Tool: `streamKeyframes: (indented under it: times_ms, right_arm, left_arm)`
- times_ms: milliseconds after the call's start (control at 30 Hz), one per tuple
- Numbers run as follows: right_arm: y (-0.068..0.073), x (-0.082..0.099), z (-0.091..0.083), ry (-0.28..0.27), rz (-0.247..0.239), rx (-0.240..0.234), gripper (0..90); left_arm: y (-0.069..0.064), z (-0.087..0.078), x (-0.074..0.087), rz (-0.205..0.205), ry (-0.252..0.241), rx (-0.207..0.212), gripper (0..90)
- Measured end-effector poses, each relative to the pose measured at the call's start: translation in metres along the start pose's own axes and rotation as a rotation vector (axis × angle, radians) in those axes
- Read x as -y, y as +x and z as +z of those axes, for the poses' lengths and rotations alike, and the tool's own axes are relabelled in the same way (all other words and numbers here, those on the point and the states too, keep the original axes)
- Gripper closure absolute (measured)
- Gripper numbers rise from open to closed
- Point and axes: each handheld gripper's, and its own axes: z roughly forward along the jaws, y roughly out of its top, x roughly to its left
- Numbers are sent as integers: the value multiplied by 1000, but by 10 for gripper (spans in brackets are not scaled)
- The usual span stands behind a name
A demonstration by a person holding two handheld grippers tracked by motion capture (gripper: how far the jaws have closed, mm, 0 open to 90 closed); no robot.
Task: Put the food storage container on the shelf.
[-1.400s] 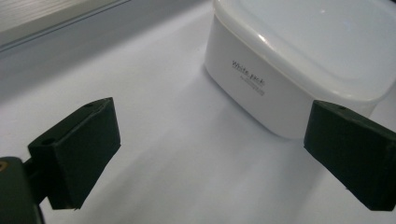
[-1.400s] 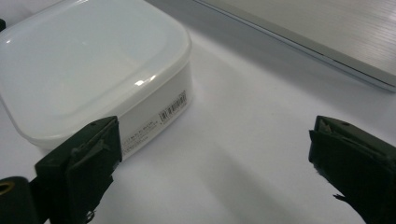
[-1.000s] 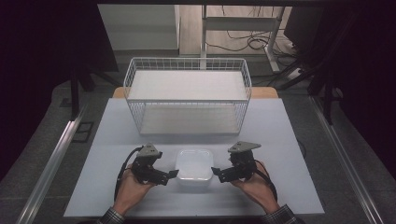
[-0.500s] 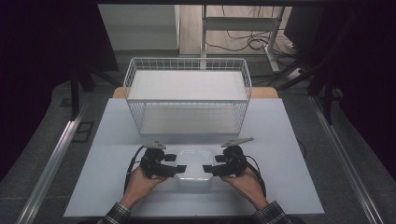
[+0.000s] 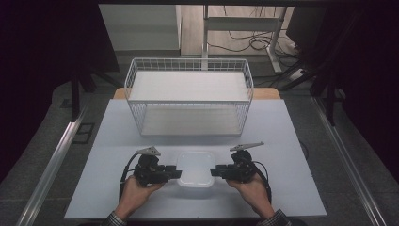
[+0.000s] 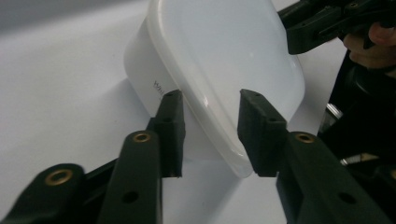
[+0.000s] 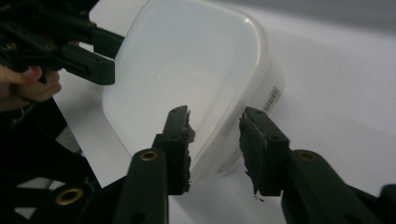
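- White plastic: 1 lidded container (image 5: 194,168), flat on the worktop (image 5: 282,141) near its front edge, betw. both hands.
- 2 hand-held grippers: left hand-held gripper (image 5: 175,174) at container's left end, right hand-held gripper (image 5: 215,172) at its right end.
- Jaws of both have just been closing, container's rim betw. them; gaps beside the pads, so neither grips yet.
- 1 white wire basket (image 5: 188,96) farther back, well apart.

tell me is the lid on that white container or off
On. The lid covers the whole top of the white container, its rim overhanging the walls in both gripper views. Whether it is snapped tight, I cannot tell.
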Motion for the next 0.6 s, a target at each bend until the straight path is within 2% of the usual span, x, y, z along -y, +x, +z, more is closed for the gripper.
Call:
streamKeyframes:
  times_ms: [67,133,167,200,233,267,300,333,367,600]
  right_arm:
    - [-2,0,-2,-22,20,-15,714]
    - [-3,0,-3,-35,25,-14,730]
    - [0,0,-4,-51,15,10,746]
    - [0,0,-4,-51,15,10,746]
    - [2,0,-4,-69,0,40,770]
    - [3,0,-4,-77,-8,51,778]
    - [5,0,-4,-83,-39,82,779]
    - [5,0,-4,-83,-39,82,779]
    - [7,1,-3,-101,-61,98,780]
    - [8,0,-8,-154,-83,96,782]
  left_arm:
    - [0,-4,1,-25,-34,-7,690]
    - [0,-4,1,-31,-44,-8,728]
    - [-1,-4,1,-35,-58,-21,742]
    - [-1,-4,1,-35,-58,-21,756]
    - [-2,-4,1,-30,-64,-38,772]
    - [-3,-4,1,-21,-70,-52,792]
    - [-4,-4,1,-18,-70,-65,801]
    - [-4,-4,1,-18,-70,-65,801]
    - [-4,-2,1,-8,-72,-86,801]
    - [-7,-5,-4,-5,-103,-88,802]
